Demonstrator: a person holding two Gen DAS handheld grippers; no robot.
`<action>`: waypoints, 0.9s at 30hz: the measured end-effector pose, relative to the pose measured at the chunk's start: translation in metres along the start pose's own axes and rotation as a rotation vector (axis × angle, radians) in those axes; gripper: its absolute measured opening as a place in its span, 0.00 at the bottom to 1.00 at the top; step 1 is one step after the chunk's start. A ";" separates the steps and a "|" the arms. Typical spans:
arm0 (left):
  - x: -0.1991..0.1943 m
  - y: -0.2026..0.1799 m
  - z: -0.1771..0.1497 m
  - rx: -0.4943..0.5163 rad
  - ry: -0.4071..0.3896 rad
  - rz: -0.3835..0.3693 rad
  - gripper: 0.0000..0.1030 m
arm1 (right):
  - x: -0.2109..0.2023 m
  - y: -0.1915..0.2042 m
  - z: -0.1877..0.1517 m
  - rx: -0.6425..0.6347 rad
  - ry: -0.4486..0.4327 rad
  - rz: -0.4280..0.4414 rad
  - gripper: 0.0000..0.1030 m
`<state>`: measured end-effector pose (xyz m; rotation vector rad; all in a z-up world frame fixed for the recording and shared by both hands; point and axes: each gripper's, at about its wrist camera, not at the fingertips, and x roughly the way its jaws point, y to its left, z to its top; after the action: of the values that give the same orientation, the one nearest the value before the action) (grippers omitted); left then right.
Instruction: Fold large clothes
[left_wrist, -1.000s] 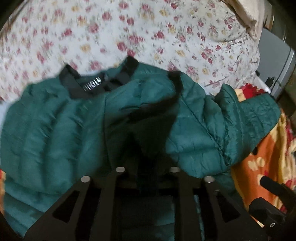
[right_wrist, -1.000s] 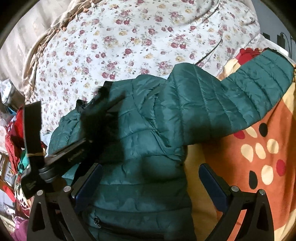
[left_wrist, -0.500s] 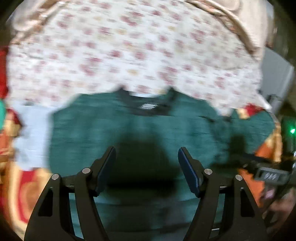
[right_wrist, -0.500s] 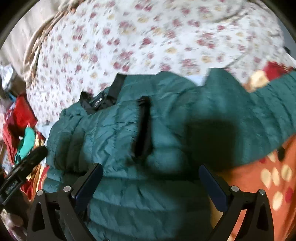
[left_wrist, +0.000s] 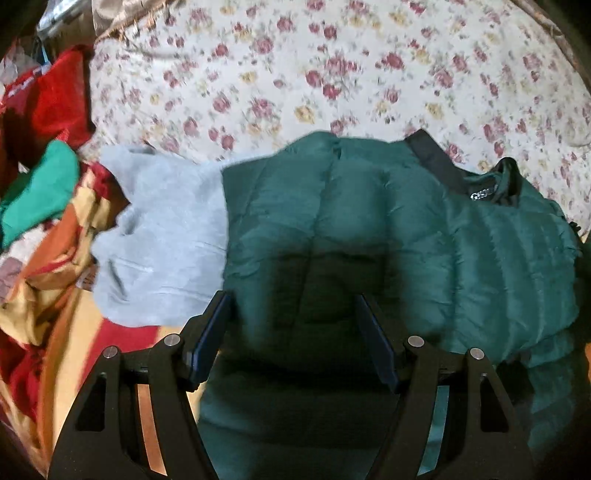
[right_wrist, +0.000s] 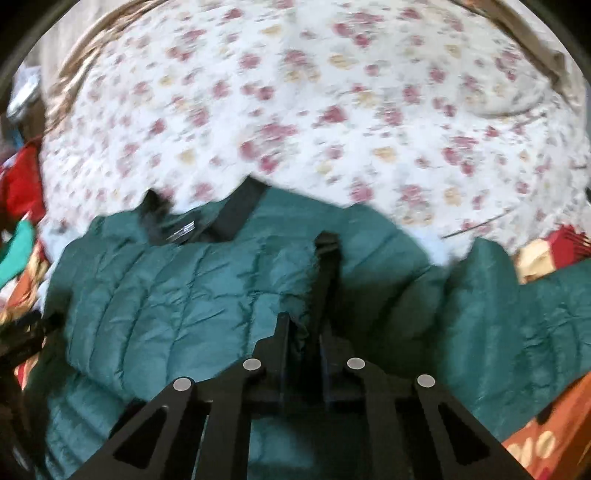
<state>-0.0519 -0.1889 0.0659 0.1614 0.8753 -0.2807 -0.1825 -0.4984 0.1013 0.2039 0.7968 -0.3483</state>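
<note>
A cream bedspread printed with red and yellow flowers (left_wrist: 332, 74) fills the far half of both views, its open stretch reaching up to a tan fringed edge. On it, nearer the cameras, lies the dark green quilted puffer jacket (left_wrist: 388, 229), collar toward the flowers; a sleeve trails off right in the right wrist view, over an orange patterned blanket (right_wrist: 546, 439). A pale grey garment (left_wrist: 159, 236) touches the jacket's left edge, with red and bright green cloth heaped beyond. The black neck label (left_wrist: 482, 192) carries pale lettering too blurred to read. The left gripper (left_wrist: 293, 332) hangs with jaws apart above the jacket, holding nothing. The right gripper (right_wrist: 303, 332) is pinched on the jacket's black-trimmed front edge (right_wrist: 327, 266).
</note>
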 end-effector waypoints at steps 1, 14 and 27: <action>0.003 -0.002 0.000 -0.003 -0.001 0.008 0.70 | 0.007 -0.004 0.001 0.010 0.015 -0.012 0.12; 0.011 -0.012 -0.004 -0.001 -0.007 0.027 0.79 | -0.032 0.006 -0.013 -0.043 -0.046 0.012 0.79; 0.021 -0.012 -0.004 -0.011 -0.006 0.021 0.82 | 0.059 0.039 -0.009 -0.074 0.099 0.056 0.78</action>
<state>-0.0459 -0.2030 0.0473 0.1591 0.8686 -0.2569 -0.1357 -0.4729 0.0543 0.1749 0.8981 -0.2572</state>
